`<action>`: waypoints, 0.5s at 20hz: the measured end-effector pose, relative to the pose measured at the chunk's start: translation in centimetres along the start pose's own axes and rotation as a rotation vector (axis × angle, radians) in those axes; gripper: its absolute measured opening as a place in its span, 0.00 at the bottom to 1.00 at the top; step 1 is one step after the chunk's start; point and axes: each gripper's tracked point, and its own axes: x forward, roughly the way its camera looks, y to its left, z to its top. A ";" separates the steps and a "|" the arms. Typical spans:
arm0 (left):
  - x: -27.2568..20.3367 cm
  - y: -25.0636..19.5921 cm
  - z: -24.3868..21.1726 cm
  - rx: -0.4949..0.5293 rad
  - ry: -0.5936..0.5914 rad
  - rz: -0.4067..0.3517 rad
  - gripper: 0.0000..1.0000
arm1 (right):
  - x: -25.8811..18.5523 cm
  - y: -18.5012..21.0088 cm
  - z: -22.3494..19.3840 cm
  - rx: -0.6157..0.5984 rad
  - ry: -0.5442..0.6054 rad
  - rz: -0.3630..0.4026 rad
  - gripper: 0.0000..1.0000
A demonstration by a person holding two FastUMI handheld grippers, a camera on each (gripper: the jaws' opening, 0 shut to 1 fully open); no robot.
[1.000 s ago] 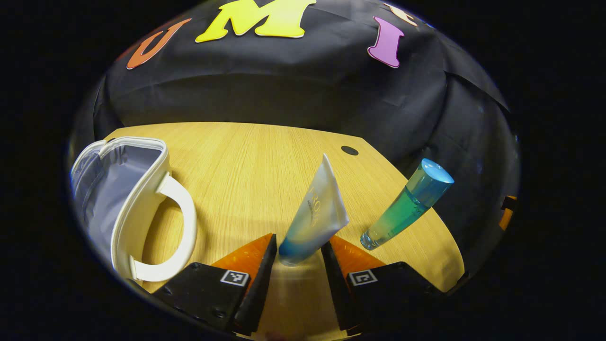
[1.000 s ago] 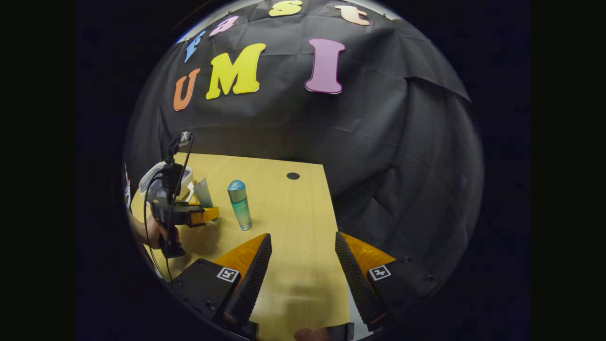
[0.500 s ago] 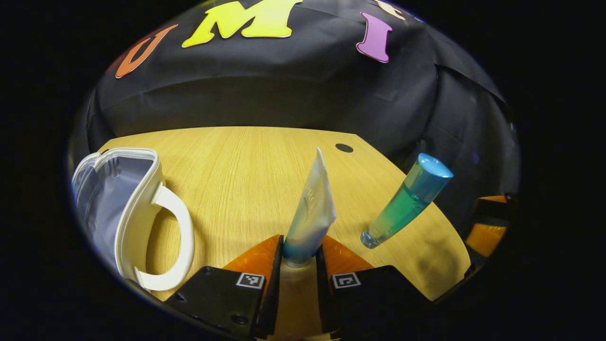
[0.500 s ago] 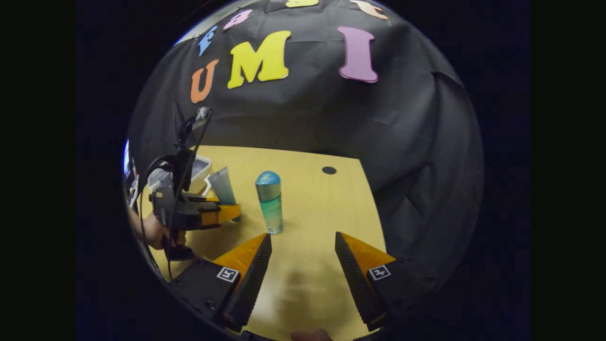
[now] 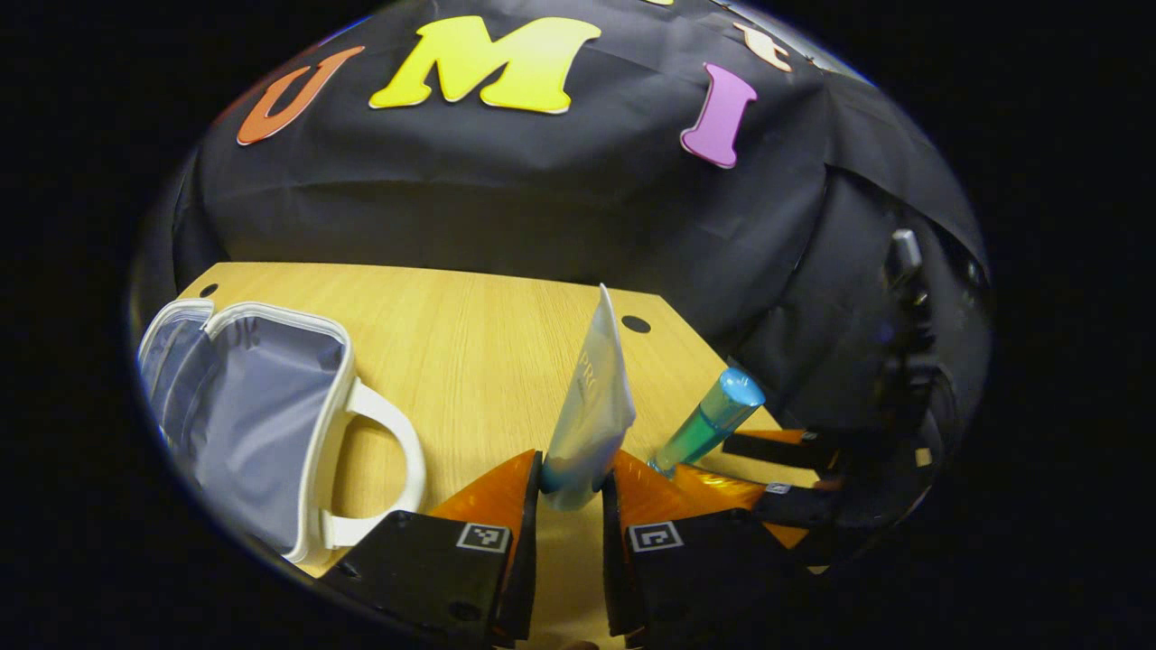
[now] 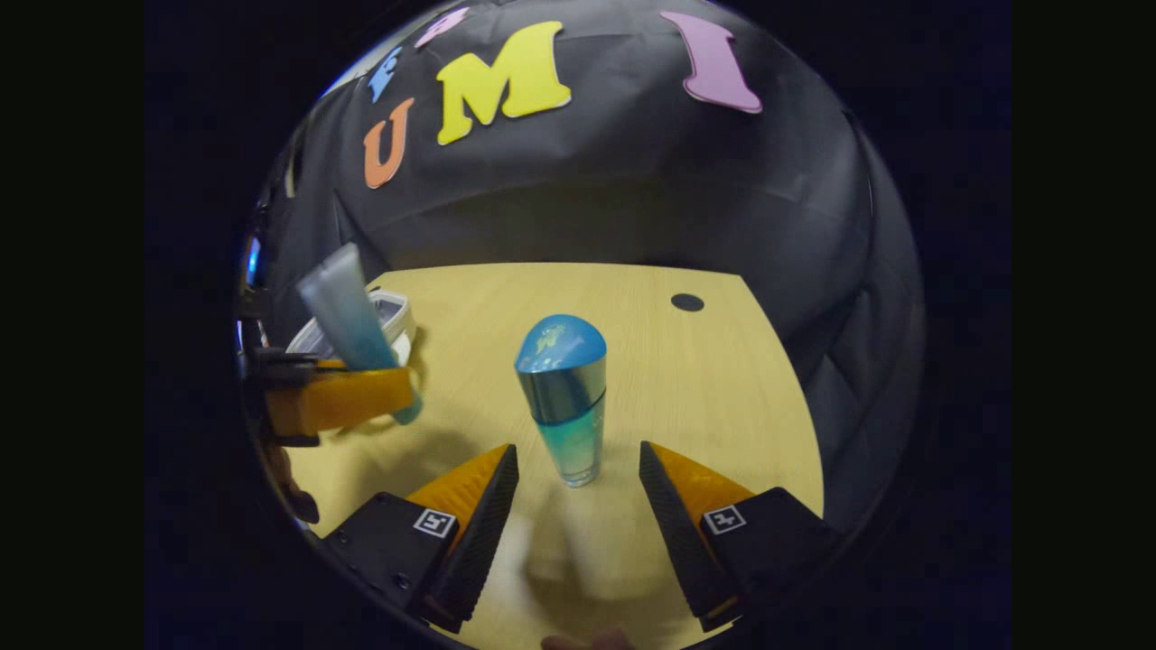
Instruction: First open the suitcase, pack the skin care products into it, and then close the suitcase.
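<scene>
Left gripper (image 5: 571, 483) clamped on the lower, capped end of the pale tube (image 5: 591, 406), both fingers pressed against its sides, tube upright with its flat crimped end uppermost. Held above the wooden table (image 5: 470, 334), though whether the cap was clear of the surface could not be told. White suitcase (image 5: 244, 424) seen to the left in the left gripper view, lying open on the table, grey lining exposed, white handle (image 5: 388, 478) turned toward the tube. In the right gripper view, the same tube (image 6: 348, 316) seen at far left, gripped by the other gripper's fingers (image 6: 334, 402), with the suitcase (image 6: 384, 316) partly hidden just behind it.

Right gripper (image 6: 578, 483) spread wide, fingers on either side of the blue-green bottle (image 6: 564, 397), neither finger touching it. Bottle standing upright on the table, rounded blue cap on top, base just ahead of the fingertips. In the left gripper view, the bottle (image 5: 709, 422) seen just right of the tube, with the right gripper's fingers (image 5: 768, 444) either side of its lower part. Dark round hole (image 6: 687, 302) in the table well behind the bottle.
</scene>
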 end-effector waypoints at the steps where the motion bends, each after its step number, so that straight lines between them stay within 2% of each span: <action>1: -0.7 0.2 0.8 -0.007 -0.010 0.005 0.33 | 0.7 0.1 0.0 0.003 0.002 -0.003 0.81; 3: -2.0 1.2 1.8 -0.010 -0.024 0.021 0.33 | 1.8 0.4 0.0 0.024 0.010 0.004 0.81; 4: -2.6 1.9 2.2 -0.015 -0.026 0.029 0.34 | 2.2 0.5 0.0 0.034 0.012 -0.002 0.72; 5: -3.1 2.5 2.6 -0.019 -0.034 0.038 0.34 | 2.7 0.3 0.1 0.040 0.012 -0.011 0.73; 6: -3.6 3.1 2.9 -0.028 -0.038 0.047 0.34 | 3.3 0.1 -0.2 0.044 0.015 -0.026 0.70; 8: -4.7 4.6 3.4 -0.049 -0.046 0.072 0.34 | 3.8 -0.1 0.0 0.054 0.021 -0.043 0.56; 10: -5.4 6.4 3.6 -0.071 -0.050 0.095 0.33 | 4.1 -0.2 0.1 0.056 0.023 -0.050 0.49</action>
